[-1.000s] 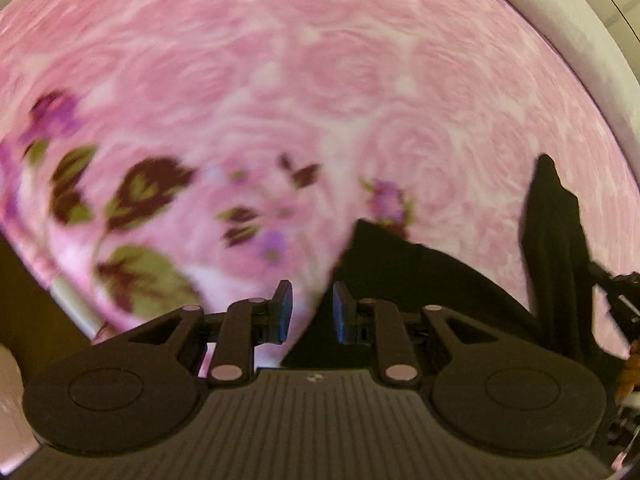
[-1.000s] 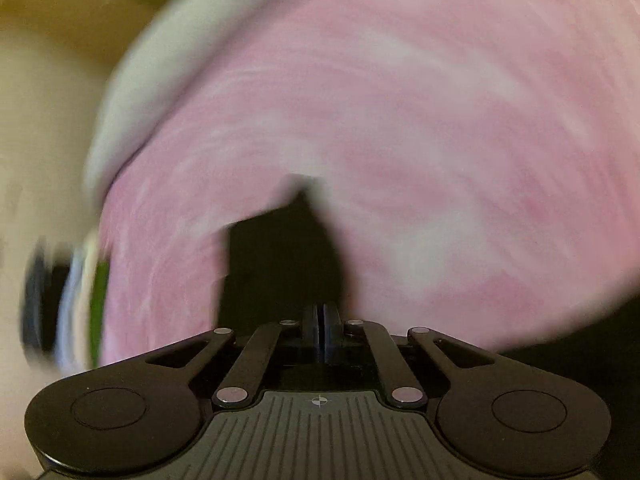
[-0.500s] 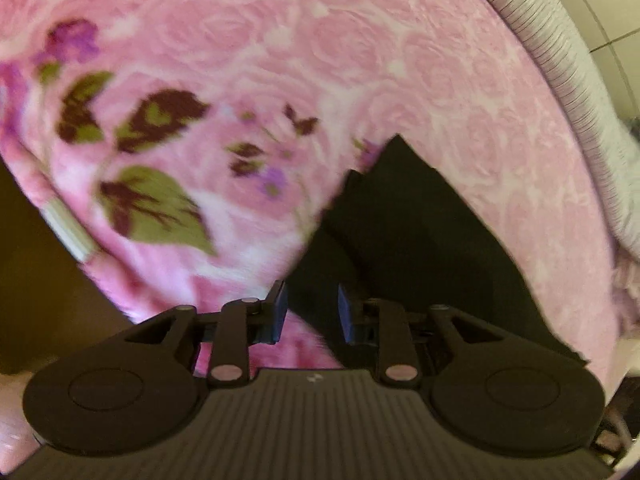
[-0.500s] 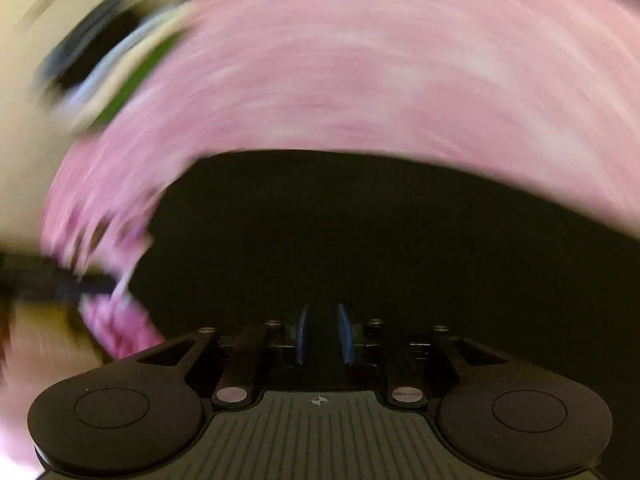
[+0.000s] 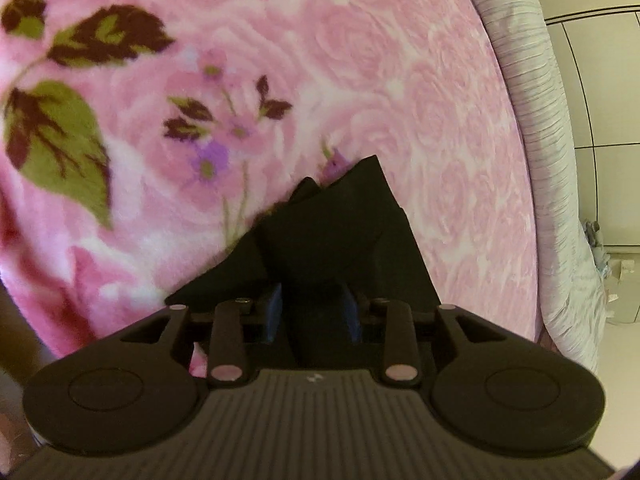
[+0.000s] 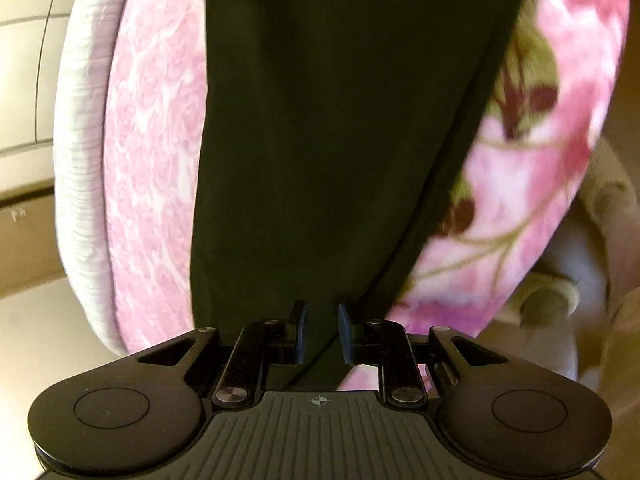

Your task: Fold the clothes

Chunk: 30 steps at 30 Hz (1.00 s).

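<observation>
A black garment (image 5: pixel 340 236) lies on a pink floral blanket (image 5: pixel 280 60). In the left wrist view its near end is bunched with a pointed corner. My left gripper (image 5: pixel 314 308) is open, with the black cloth lying between its fingers. In the right wrist view the garment (image 6: pixel 332 120) runs as a long flat black strip away from me. My right gripper (image 6: pixel 322 330) is open over its near edge, with a seam passing between the fingers.
The blanket (image 6: pixel 152 140) covers a bed with a pale ribbed mattress edge (image 5: pixel 540 140) at the right in the left wrist view and at the left (image 6: pixel 78 140) in the right wrist view. Pale tiled floor (image 5: pixel 600 80) lies beyond. A pale rounded object (image 6: pixel 560 300) sits at the right.
The right gripper opened and let go of the black cloth, which now lies flat. The left gripper moved in over the garment's near end, its jaws open throughout.
</observation>
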Available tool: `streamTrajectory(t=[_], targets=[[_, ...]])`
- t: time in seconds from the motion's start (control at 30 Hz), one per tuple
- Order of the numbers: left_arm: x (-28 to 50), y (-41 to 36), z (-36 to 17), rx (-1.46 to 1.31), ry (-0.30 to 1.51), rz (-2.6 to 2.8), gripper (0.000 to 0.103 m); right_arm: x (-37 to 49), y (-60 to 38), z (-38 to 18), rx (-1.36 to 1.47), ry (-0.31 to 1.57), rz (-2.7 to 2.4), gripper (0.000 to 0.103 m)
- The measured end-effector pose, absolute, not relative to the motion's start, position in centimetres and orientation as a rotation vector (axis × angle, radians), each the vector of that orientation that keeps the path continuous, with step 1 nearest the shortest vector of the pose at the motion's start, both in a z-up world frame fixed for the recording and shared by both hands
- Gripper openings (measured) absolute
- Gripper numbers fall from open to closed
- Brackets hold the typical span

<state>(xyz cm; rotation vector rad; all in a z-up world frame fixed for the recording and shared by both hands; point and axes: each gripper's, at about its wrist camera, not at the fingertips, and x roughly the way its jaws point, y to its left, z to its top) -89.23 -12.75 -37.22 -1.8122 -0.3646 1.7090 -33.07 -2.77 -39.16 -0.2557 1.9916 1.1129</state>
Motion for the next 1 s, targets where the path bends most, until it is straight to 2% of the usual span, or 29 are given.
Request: streamTrajectory(t=[0.33,0.5,0.67,0.8,0.83,0.9,0.93,0.97,1.0], targets=[[-88.5,-13.0,-37.2,-1.768,-0.352,1.732,0.026,-34.6,-3.3,-42.9,-0.134,2.118,1.020,0.021],[-88.7,-13.3,-37.5,-1.765,-0.393,1.737,0.021,-35.0,-2.6,-44.2,-0.107,2.126,0.971,0.021],[-88.8,-13.8,-37.5,-1.770,-0.413,1.733,0.021,-35.7,-2.5,-44.0,-0.096,2.127,0.945,0.031],[-88.8,-13.9,-37.7,-1.768,-0.426,1.724,0.021,-36.4,-2.1,-43.8,-0.112,2.097,0.964,0.033],[-88.8,-13.9,-37.7,-1.764,-0.427,1.722,0.019,-36.2,-1.7,-43.4,-0.113,2.087,0.973,0.033],[-89.0,-14.0,-37.7,-1.746,-0.415,1.721,0.005,-34.8,-0.4,-41.8,-0.115,2.056,1.012,0.033],[-89.0,-14.1,-37.5,-1.725,-0.421,1.719,0.005,-35.0,-0.2,-41.4,-0.136,2.030,1.046,0.024],[-89.0,-14.3,-37.2,-1.704,-0.427,1.716,0.004,-35.3,0.1,-40.9,-0.164,2.001,1.087,0.006],[-89.0,-14.6,-36.8,-1.674,-0.428,1.713,0.004,-35.7,0.4,-40.3,-0.204,1.967,1.135,0.004]])
